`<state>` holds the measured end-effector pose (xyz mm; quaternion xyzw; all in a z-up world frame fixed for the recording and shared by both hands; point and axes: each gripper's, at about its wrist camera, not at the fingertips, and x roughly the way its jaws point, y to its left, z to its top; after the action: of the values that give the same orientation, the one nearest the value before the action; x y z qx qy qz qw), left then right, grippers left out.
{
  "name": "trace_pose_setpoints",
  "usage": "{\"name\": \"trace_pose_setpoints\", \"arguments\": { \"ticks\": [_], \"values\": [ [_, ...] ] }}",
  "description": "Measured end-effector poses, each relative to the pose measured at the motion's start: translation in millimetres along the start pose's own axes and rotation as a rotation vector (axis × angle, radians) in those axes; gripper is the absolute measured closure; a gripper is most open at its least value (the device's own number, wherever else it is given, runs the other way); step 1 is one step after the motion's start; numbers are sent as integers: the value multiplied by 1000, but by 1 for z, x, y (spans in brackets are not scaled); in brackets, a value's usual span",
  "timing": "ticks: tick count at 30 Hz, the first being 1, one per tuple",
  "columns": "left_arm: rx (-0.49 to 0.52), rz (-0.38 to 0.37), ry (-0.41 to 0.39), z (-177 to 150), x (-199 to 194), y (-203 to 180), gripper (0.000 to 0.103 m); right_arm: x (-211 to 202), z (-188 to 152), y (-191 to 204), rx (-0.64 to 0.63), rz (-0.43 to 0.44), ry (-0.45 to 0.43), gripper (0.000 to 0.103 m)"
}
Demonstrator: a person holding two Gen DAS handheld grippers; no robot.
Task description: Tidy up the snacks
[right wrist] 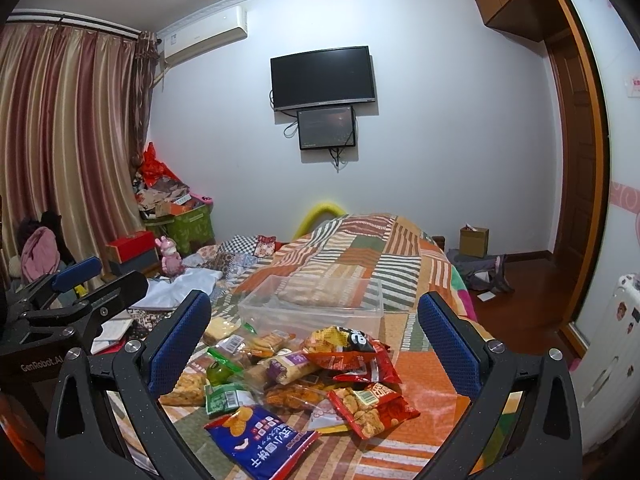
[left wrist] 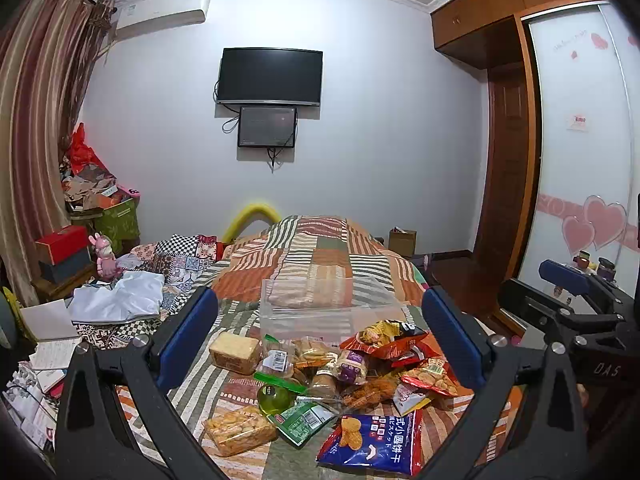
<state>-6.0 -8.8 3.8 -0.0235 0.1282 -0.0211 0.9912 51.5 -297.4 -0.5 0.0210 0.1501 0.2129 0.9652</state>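
A heap of snack packets (left wrist: 344,368) lies on the patchwork bed; it also shows in the right wrist view (right wrist: 304,372). It includes a blue biscuit bag (left wrist: 372,444) (right wrist: 256,440), red crisp bags (left wrist: 384,340) (right wrist: 368,404), a green packet (left wrist: 304,420) and a clear pack of crackers (left wrist: 240,430). A clear plastic box (left wrist: 316,304) (right wrist: 316,304) stands just behind the heap. My left gripper (left wrist: 320,320) is open and empty above the heap. My right gripper (right wrist: 316,320) is open and empty too, and it shows at the right of the left wrist view (left wrist: 560,276).
The patchwork quilt (left wrist: 320,248) covers the bed. Clothes and papers (left wrist: 116,300) lie at the left, with stacked boxes (left wrist: 64,252) by the curtain. A wardrobe (left wrist: 576,140) and wooden floor (right wrist: 520,312) are at the right. A television (left wrist: 270,76) hangs on the far wall.
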Motion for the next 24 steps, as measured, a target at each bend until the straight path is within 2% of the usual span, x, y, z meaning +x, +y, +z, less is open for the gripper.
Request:
{"name": "trace_pose_setpoints", "arguments": {
  "ticks": [24],
  "values": [
    [-11,-4,5,1,4,3,0,1,-2,1,-5,-6,2,0]
  ]
}}
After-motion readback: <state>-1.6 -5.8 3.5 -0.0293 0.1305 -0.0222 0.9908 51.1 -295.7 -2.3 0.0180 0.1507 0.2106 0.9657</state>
